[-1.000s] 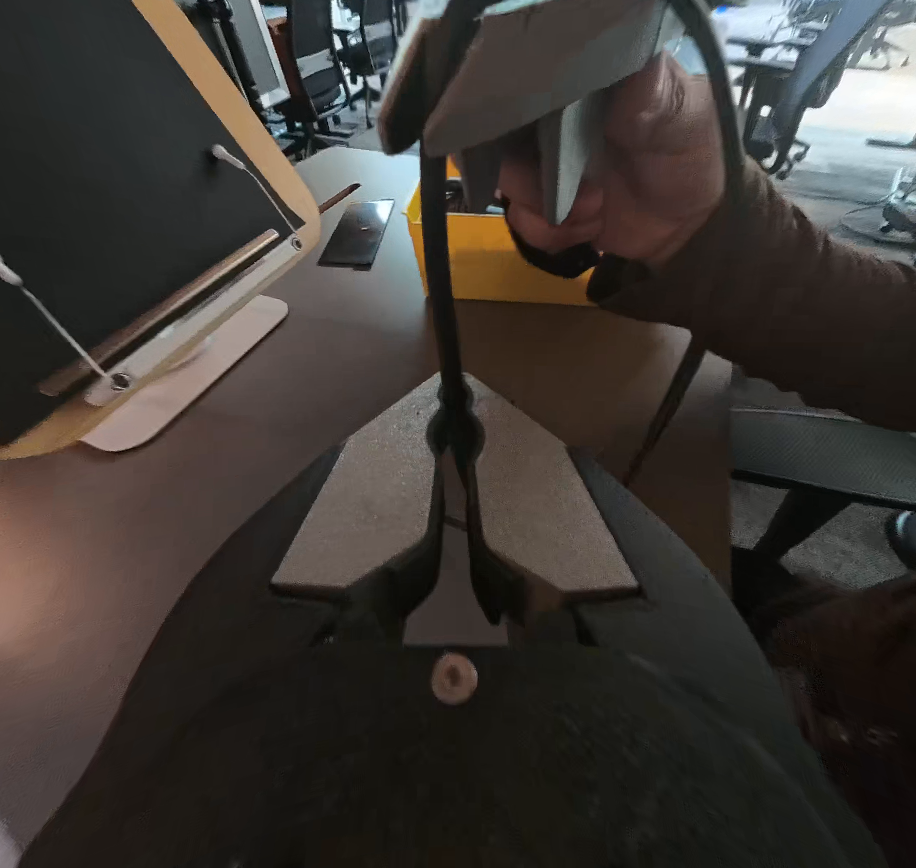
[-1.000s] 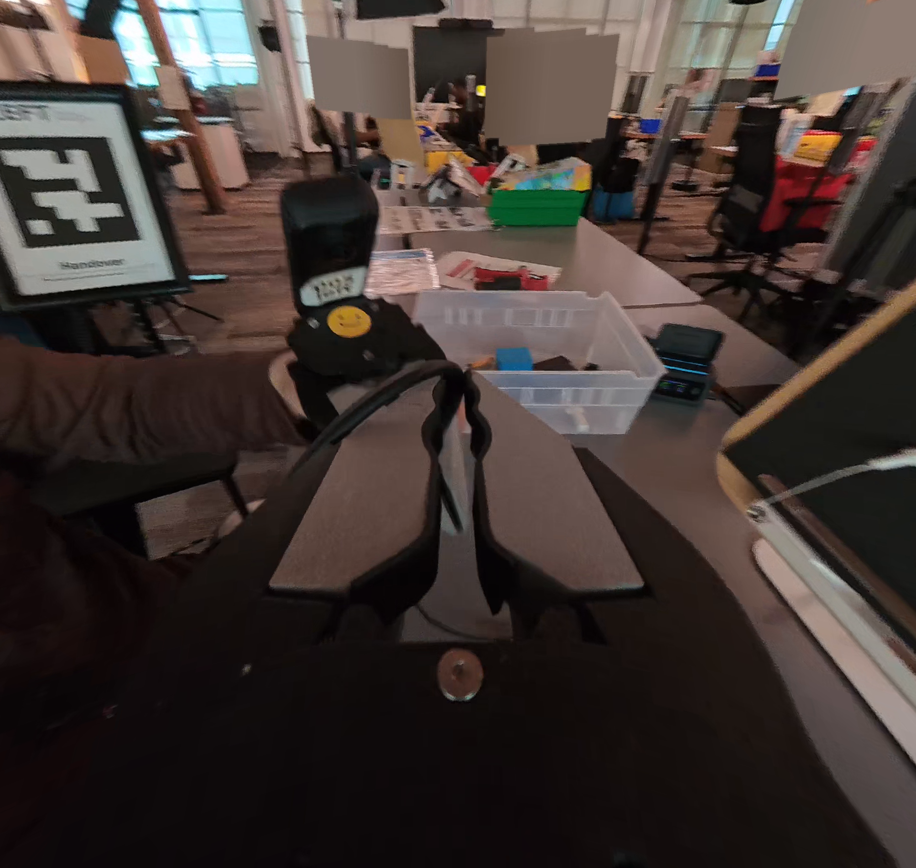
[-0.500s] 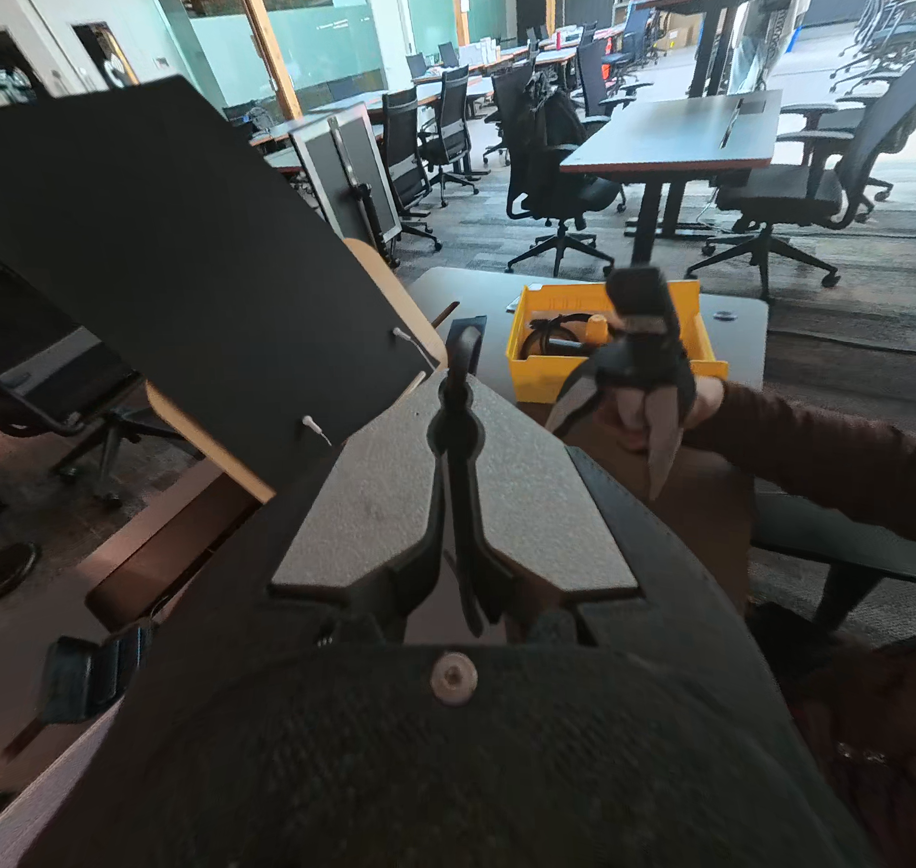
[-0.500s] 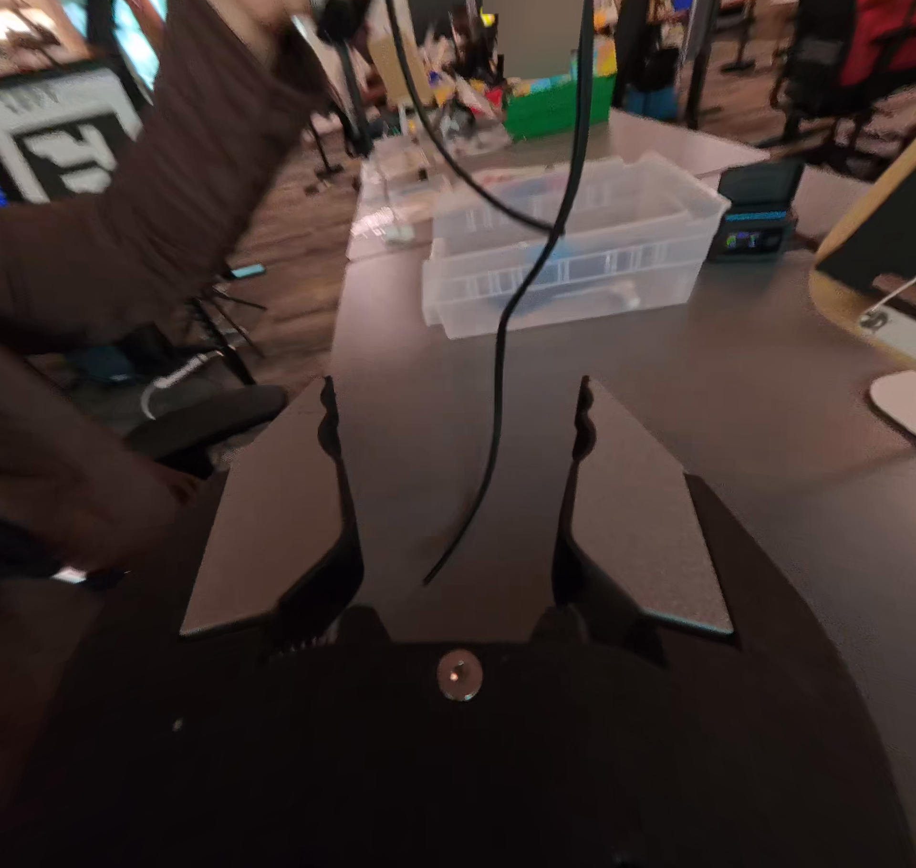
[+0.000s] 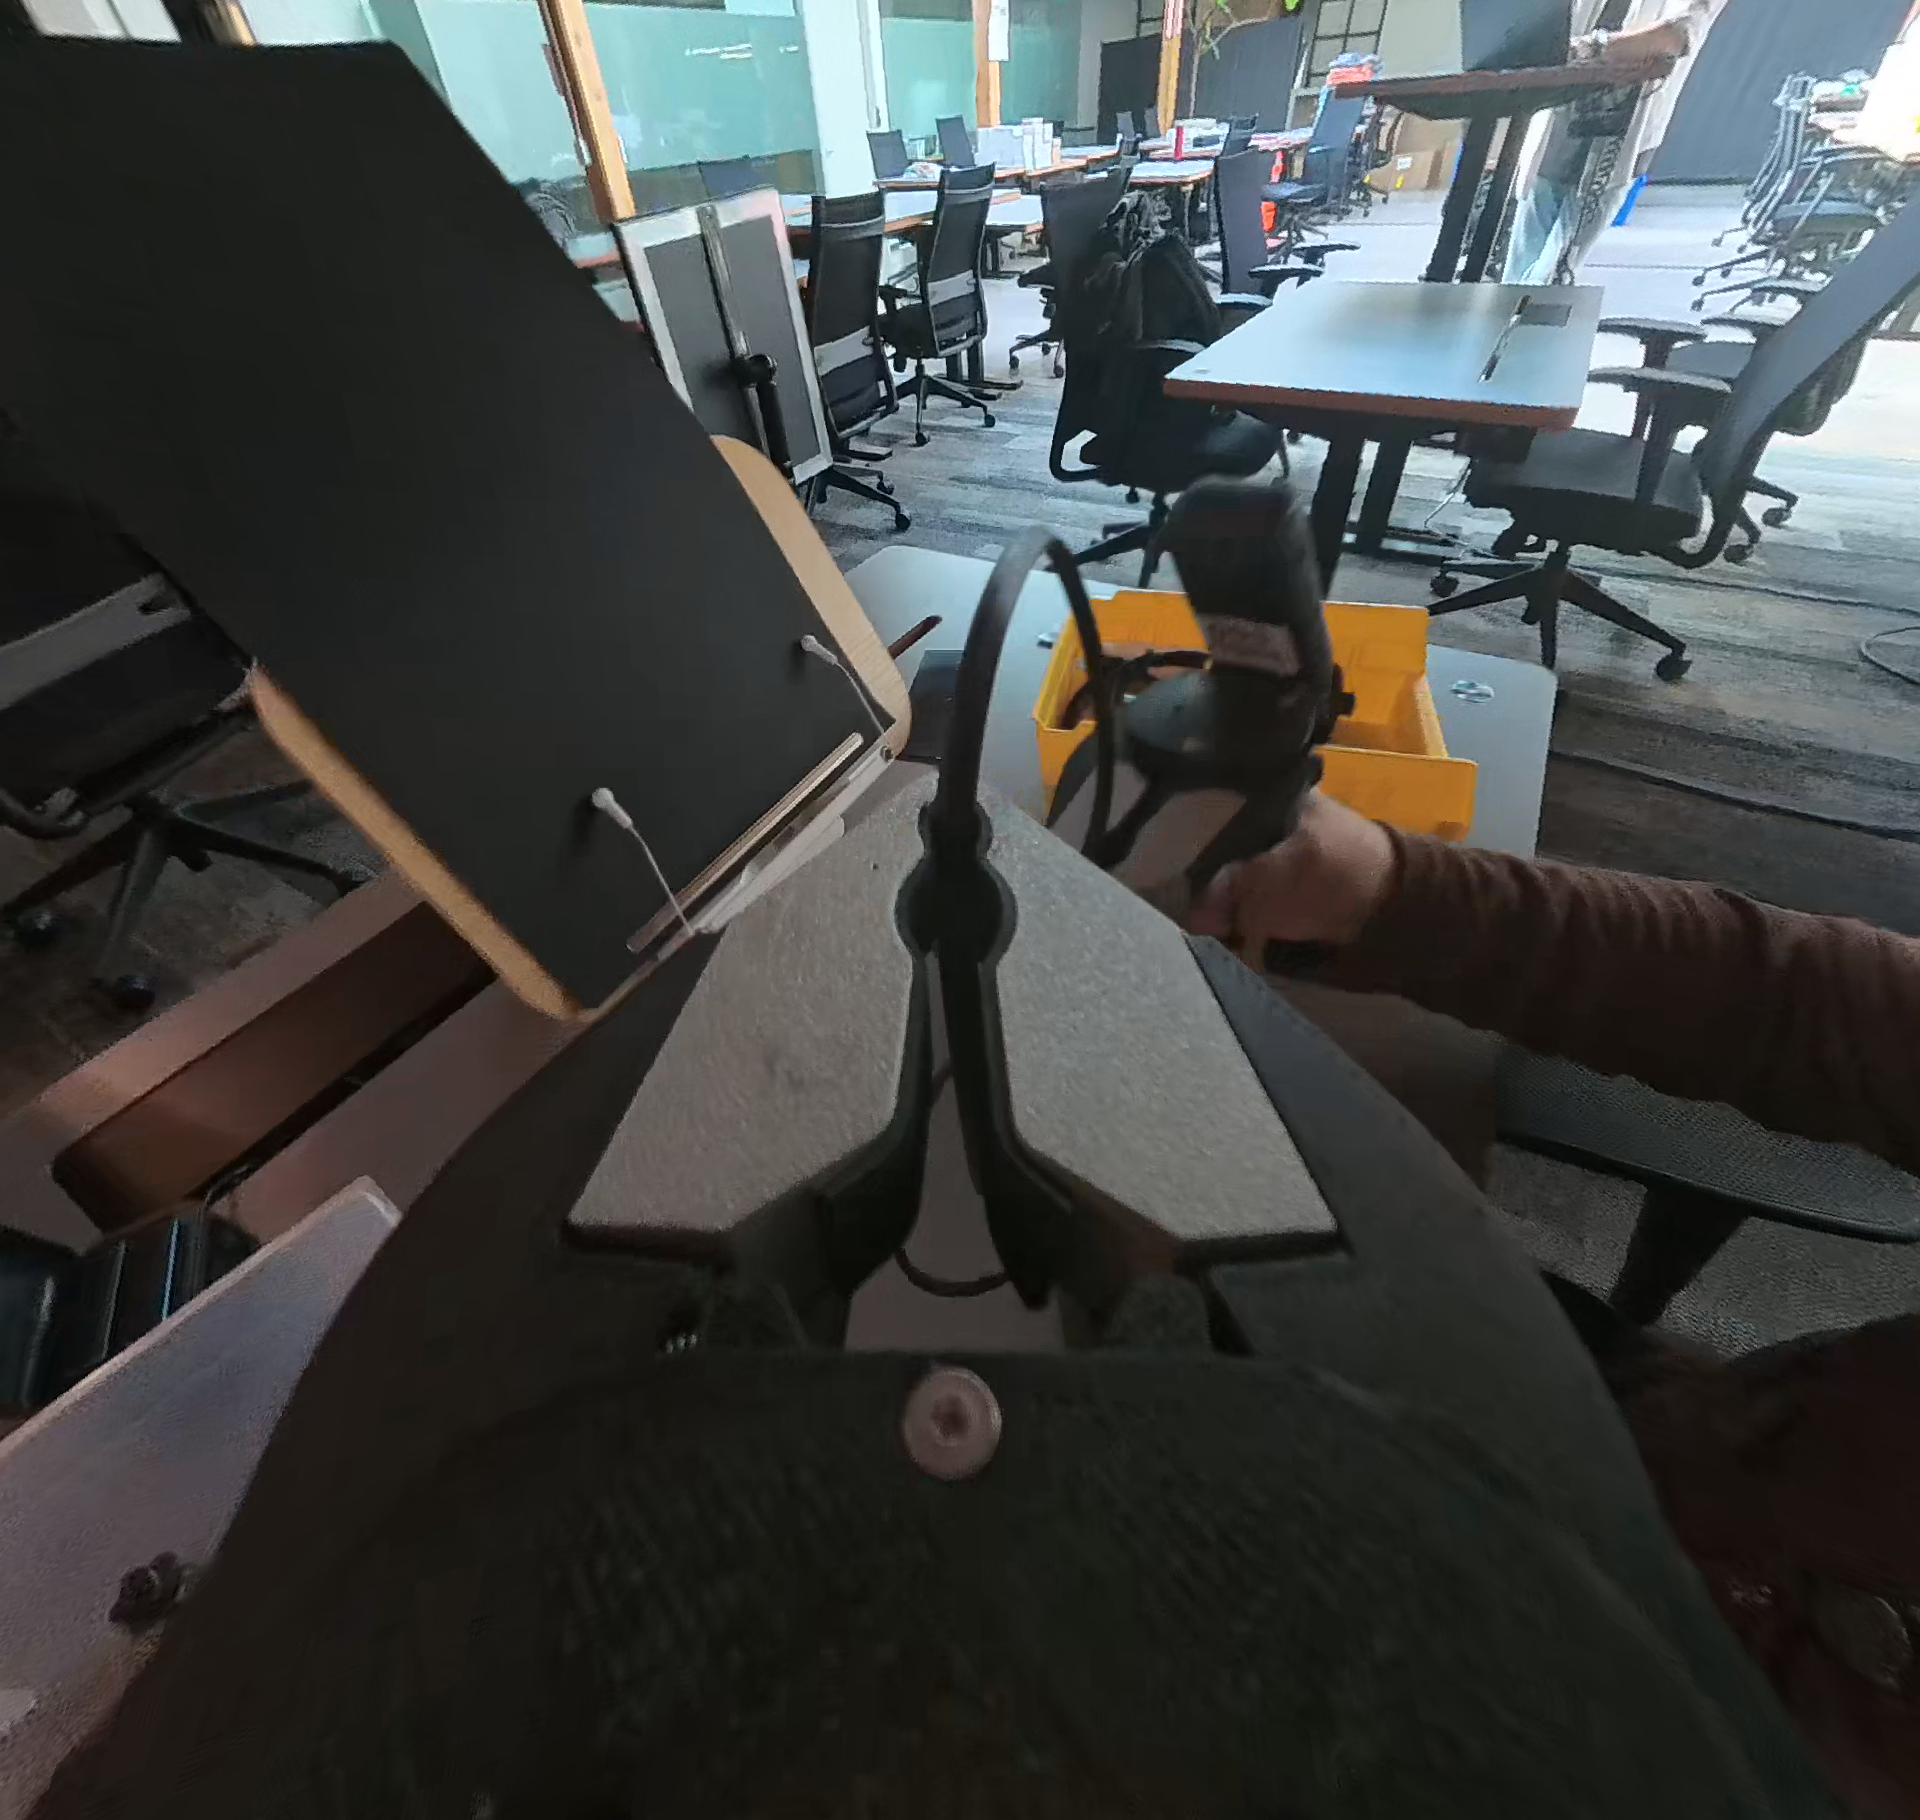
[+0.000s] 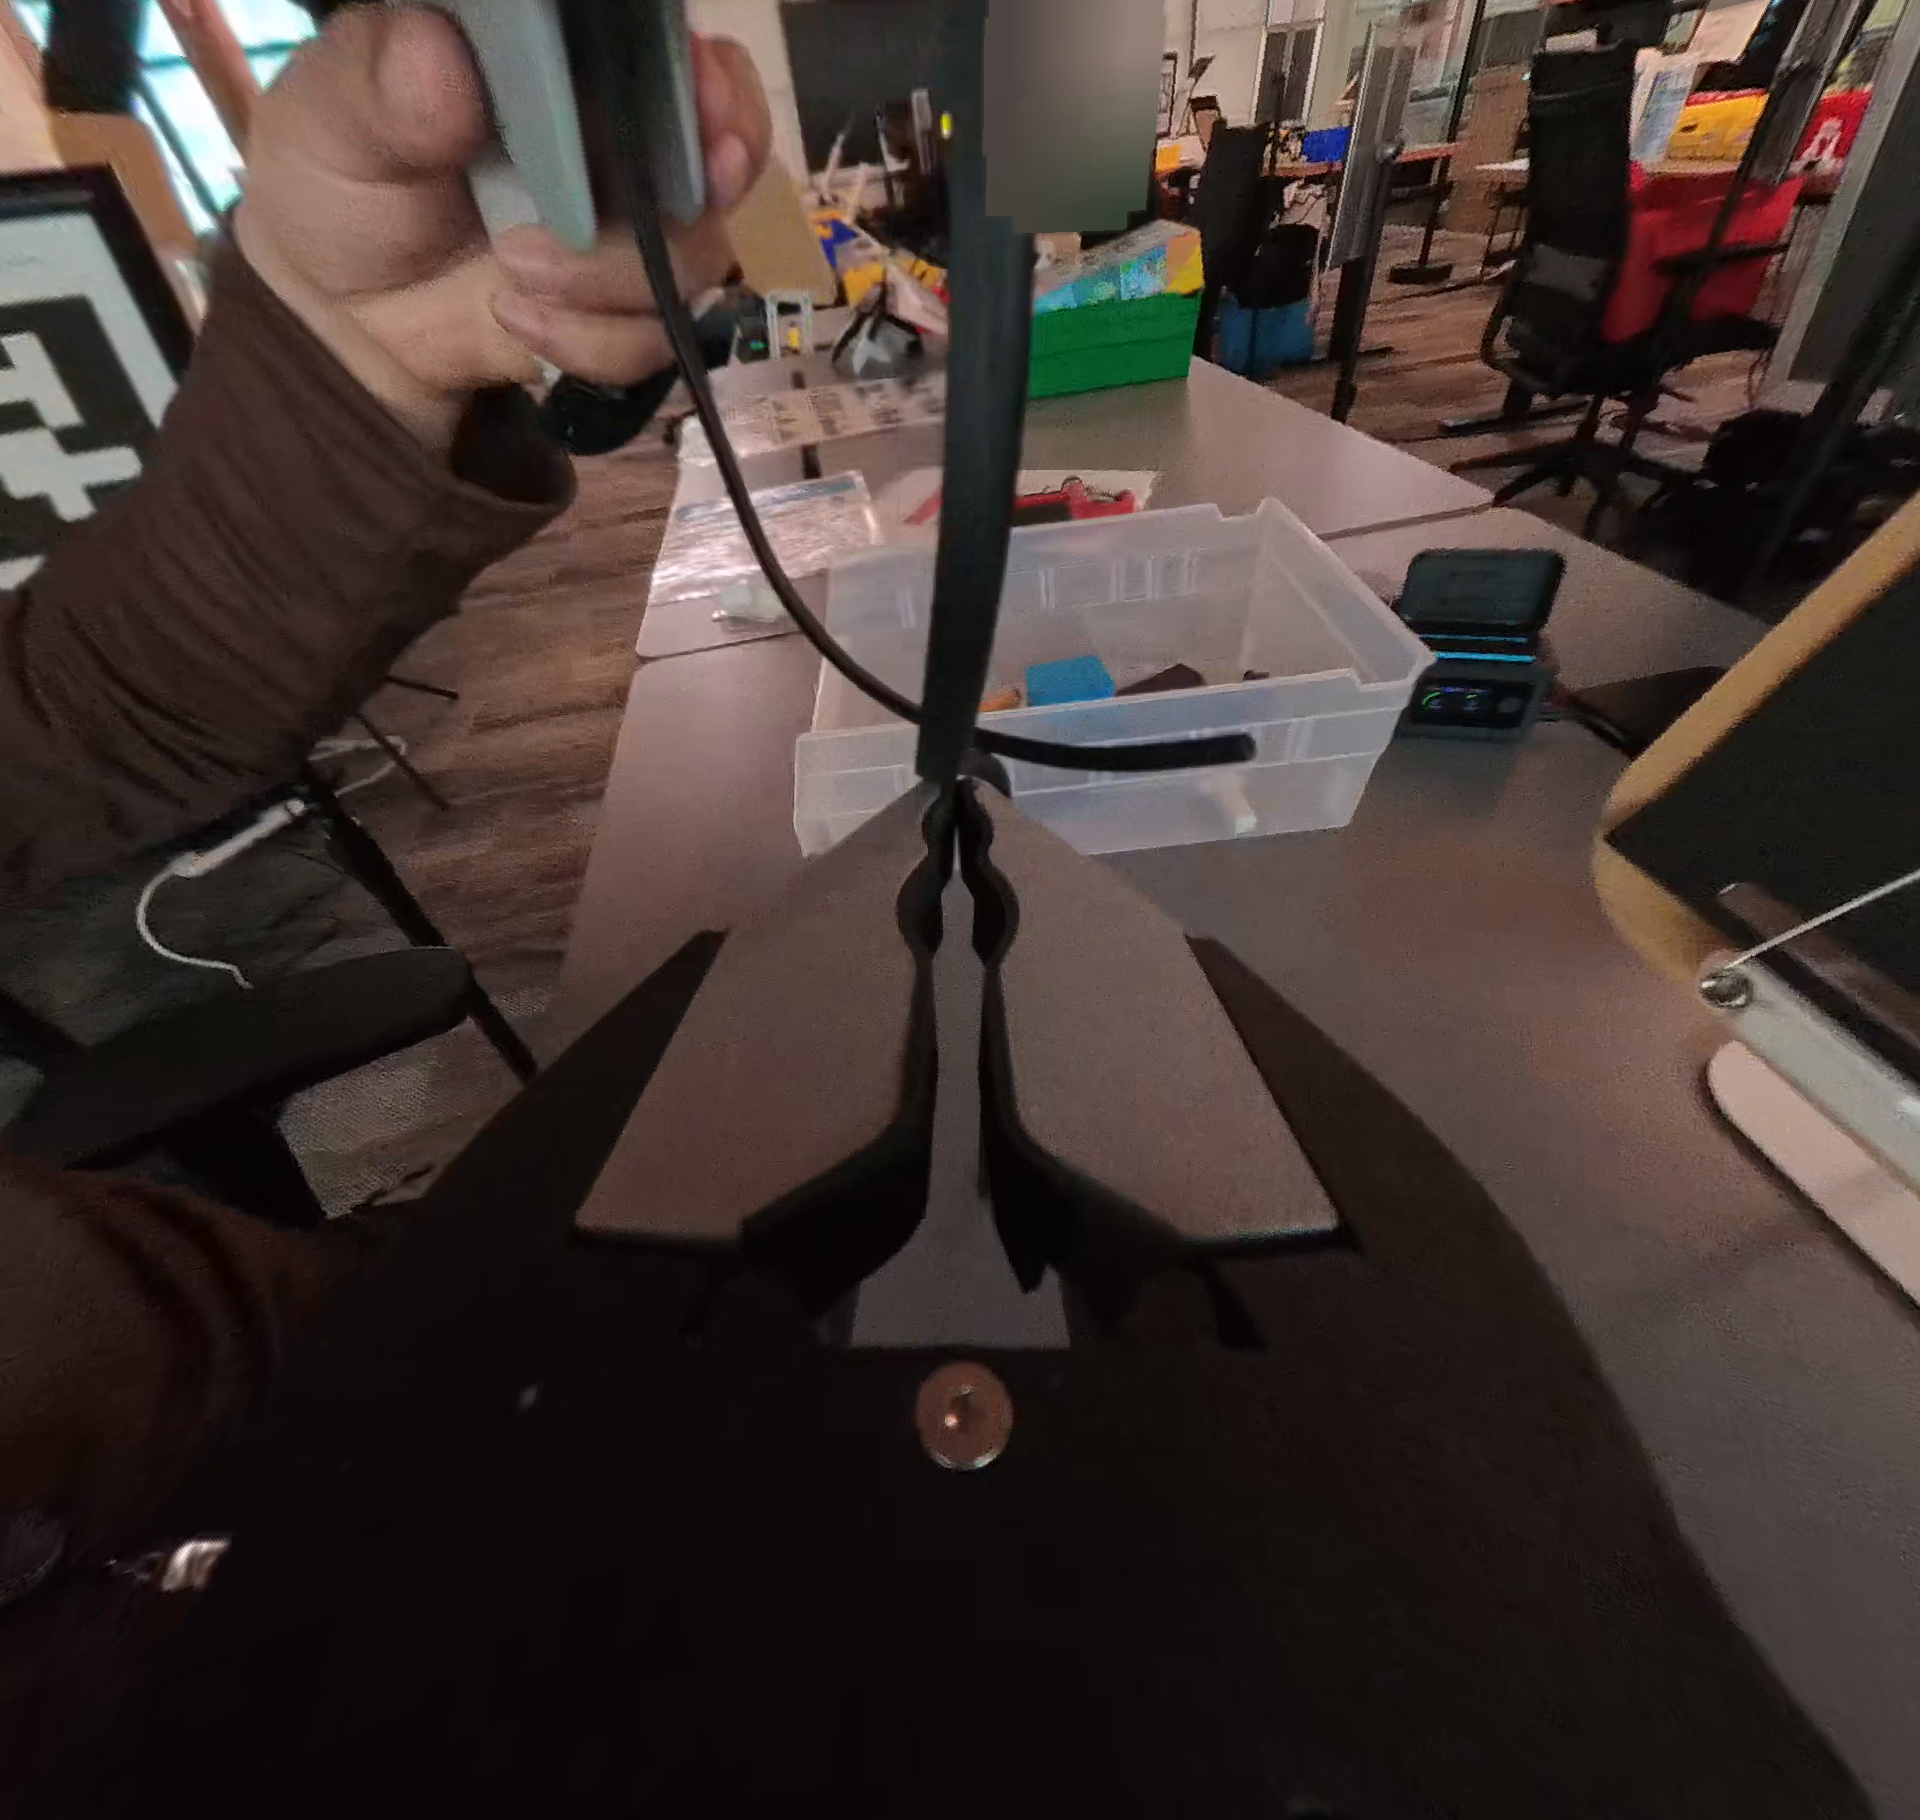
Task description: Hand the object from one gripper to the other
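Since half a second ago, the right gripper (image 6: 958,814) has been closed onto the black cable tie (image 6: 971,336). Its strap is pinched by the left gripper (image 5: 954,871) too, looping between both. Farther off, a clear bin (image 6: 1351,700) sits on the table (image 6: 1403,1043).

Your black strap (image 6: 966,420) runs off the top edge of the right wrist view, so its upper end is unseen, and your left hand (image 6: 416,212) there is blurred, its gripper cut off. In the left wrist view the right gripper (image 5: 1236,648) is motion-blurred; its fingertips cannot be made out.
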`<state>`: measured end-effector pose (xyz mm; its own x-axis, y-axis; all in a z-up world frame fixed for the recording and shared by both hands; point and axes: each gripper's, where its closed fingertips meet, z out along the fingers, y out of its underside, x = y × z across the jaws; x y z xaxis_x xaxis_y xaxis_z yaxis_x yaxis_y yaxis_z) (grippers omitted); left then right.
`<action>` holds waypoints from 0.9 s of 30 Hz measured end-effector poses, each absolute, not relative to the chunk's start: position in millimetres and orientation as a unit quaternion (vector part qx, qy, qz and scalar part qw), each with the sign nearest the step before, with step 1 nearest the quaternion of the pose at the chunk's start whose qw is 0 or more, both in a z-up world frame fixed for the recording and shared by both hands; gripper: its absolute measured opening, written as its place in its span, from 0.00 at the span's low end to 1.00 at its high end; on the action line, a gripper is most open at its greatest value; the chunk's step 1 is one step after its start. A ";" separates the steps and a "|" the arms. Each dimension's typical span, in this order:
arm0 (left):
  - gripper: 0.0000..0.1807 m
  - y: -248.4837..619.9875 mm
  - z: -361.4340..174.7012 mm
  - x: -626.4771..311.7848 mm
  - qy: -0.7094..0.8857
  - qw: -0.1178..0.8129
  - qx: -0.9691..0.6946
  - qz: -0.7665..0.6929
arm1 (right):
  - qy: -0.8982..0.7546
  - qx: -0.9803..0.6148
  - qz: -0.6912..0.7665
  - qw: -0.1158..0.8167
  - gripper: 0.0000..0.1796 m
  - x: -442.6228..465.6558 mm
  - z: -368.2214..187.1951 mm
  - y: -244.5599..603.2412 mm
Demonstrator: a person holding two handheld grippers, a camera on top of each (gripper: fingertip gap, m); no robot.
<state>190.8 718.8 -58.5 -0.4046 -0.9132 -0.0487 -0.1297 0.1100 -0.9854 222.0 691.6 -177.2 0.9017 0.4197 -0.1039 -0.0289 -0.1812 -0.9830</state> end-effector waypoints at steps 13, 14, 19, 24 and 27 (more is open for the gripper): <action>0.00 718.7 -77.1 188.6 0.652 0.346 -0.409 -0.537 | -0.098 -0.761 0.208 0.607 0.15 207.3 -208.3 697.9; 0.00 717.7 -80.1 189.4 0.656 0.346 -0.410 -0.531 | -0.097 -0.758 0.221 0.606 0.18 204.5 -208.4 698.0; 0.00 714.6 -83.4 189.3 0.664 0.350 -0.406 -0.522 | -0.095 -0.772 0.168 0.605 0.14 211.1 -216.8 699.0; 0.00 710.7 -81.8 189.1 0.664 0.344 -0.403 -0.528 | -0.095 -0.786 0.164 0.589 0.23 210.6 -226.9 705.9; 0.00 709.4 -85.0 189.0 0.667 0.344 -0.403 -0.523 | -0.115 -0.786 0.160 0.585 0.01 206.1 -228.9 708.0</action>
